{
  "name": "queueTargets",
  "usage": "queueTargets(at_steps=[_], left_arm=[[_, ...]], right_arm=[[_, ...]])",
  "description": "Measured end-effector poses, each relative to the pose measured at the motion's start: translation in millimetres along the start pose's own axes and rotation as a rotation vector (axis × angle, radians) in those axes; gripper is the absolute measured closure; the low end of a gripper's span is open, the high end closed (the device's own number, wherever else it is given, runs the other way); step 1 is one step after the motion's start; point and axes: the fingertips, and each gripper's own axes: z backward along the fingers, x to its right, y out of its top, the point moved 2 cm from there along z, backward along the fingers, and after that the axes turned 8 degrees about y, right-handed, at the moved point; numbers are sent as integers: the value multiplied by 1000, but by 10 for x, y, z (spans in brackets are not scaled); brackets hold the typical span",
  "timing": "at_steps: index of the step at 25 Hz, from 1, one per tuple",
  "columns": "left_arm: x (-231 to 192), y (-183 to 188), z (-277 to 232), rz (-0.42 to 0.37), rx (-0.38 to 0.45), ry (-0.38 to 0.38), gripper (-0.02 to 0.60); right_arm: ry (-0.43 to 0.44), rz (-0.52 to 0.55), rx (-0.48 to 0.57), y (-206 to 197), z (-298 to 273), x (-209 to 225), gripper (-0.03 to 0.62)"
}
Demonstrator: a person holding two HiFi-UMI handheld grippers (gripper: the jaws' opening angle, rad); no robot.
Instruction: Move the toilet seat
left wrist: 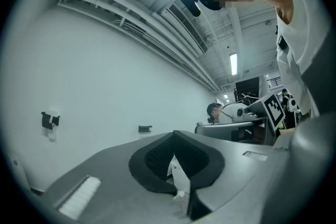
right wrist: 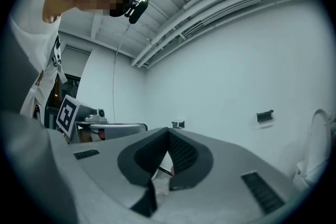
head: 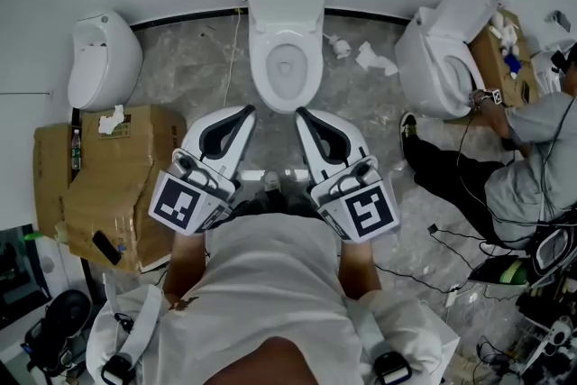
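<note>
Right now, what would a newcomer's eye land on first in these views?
The white toilet against the far wall, dead centre, with the left gripper and right gripper shut and empty just short of it. Off to the right, a seated person reaches to a second toilet; a cardboard box sits left.

Right gripper (right wrist: 167, 135), jaws closed together
A white wall (right wrist: 231, 76) beyond it; the left gripper (right wrist: 142, 127) to its left, a white toilet (right wrist: 318, 139) to its right.
</note>
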Motion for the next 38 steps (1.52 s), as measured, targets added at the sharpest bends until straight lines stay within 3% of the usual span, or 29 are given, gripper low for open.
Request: queueTargets(at_steps=[9, 22, 25, 32, 38], left_arm=[[-334, -91, -281, 25, -21, -4, 581], [-734, -237, -1090, 21, -45, 33, 581], [-785, -249, -1333, 13, -53, 44, 581], [-803, -285, -1831, -8, -77, 72, 581], [-819, -349, -2053, -14, -91, 100, 581]], right_arm=[[-16, -26, -50, -106, -278, 253, 594], [27, -40, -69, -248, -715, 1060, 595], [44, -63, -89, -279, -773, 1287, 595], [60, -26, -30, -202, -838, 1881, 595], [90, -65, -65, -290, -838, 2083, 595]])
